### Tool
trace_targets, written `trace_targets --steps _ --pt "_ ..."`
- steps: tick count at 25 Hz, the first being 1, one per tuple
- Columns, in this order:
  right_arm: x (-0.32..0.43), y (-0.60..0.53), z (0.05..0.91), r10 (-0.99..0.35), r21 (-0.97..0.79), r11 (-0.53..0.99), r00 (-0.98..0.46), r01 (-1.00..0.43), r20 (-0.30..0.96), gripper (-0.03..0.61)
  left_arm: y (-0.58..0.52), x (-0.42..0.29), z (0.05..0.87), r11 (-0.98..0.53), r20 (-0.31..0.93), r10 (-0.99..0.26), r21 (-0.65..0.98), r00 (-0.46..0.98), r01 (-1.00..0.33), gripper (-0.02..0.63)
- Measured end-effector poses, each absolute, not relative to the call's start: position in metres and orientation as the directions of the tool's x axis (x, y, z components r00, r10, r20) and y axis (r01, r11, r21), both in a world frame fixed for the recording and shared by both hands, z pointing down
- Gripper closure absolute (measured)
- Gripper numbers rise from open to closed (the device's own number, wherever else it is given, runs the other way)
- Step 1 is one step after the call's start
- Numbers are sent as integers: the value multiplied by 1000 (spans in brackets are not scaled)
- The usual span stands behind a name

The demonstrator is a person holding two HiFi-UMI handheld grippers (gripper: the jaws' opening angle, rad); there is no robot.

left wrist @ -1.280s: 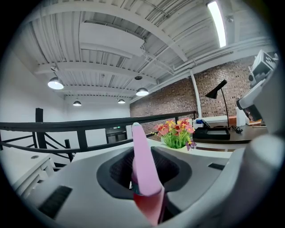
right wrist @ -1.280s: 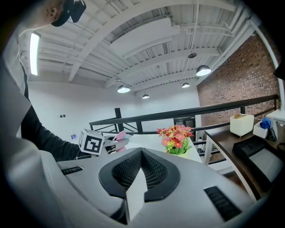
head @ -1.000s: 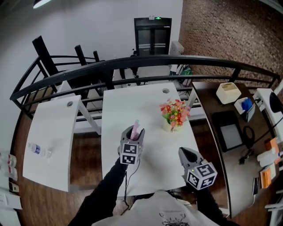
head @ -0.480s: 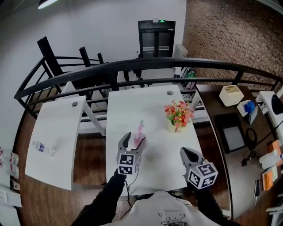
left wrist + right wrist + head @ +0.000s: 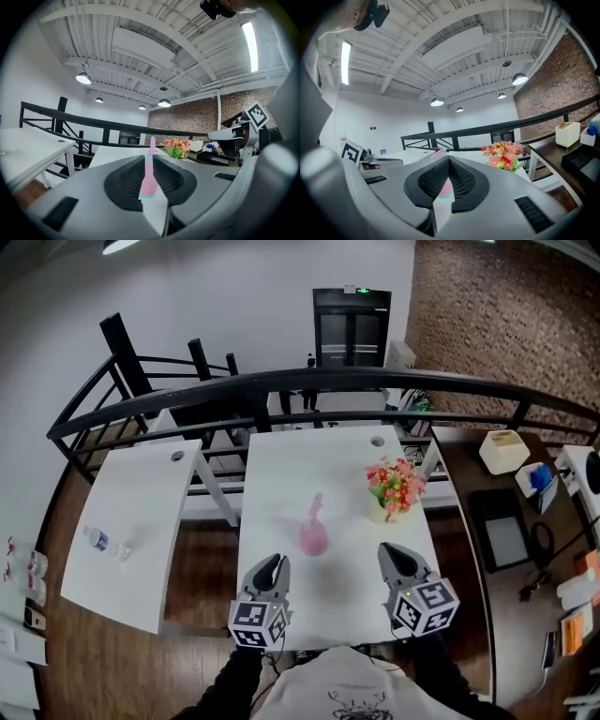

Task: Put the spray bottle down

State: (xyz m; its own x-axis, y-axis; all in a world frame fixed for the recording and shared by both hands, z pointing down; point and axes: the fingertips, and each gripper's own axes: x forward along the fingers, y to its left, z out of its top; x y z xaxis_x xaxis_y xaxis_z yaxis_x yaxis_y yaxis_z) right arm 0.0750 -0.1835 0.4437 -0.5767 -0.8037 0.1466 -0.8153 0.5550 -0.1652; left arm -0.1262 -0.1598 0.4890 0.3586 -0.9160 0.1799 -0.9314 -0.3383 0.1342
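Observation:
The pink spray bottle [image 5: 312, 531] stands upright on the white table [image 5: 328, 460], free of both grippers. My left gripper [image 5: 274, 564] sits nearer to me than the bottle and slightly left of it. Its jaws have just been closing and are shut with nothing between them. In the left gripper view the bottle [image 5: 151, 146] shows beyond the tips of the left gripper [image 5: 149, 161]. My right gripper [image 5: 391, 555] hovers at the table's near right, shut and empty. In the right gripper view a bit of the bottle [image 5: 446, 189] shows past the right gripper [image 5: 448, 160].
A pot of pink and red flowers [image 5: 396, 487] stands at the table's right side. A second white table [image 5: 141, 512] at left carries a small water bottle [image 5: 98, 540]. A black railing [image 5: 281, 381] runs behind. A brown desk [image 5: 473, 474] with devices is at right.
The left gripper opened, let go of the spray bottle and drew back toward me, then shut. The bottle now stands alone on the table. The right gripper moved slightly.

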Motion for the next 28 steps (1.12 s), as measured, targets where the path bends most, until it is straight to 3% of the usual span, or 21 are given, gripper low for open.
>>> trace_targets --steps 9,28 --pt "68 -186 430 -792 -142 583 -599 -800 117 609 -141 -109 478 -428 220 -868 125 446 -895 581" --pt "74 -188 418 -801 -113 578 -589 -808 107 609 -138 -107 481 -425 268 -859 101 436 -899 581"
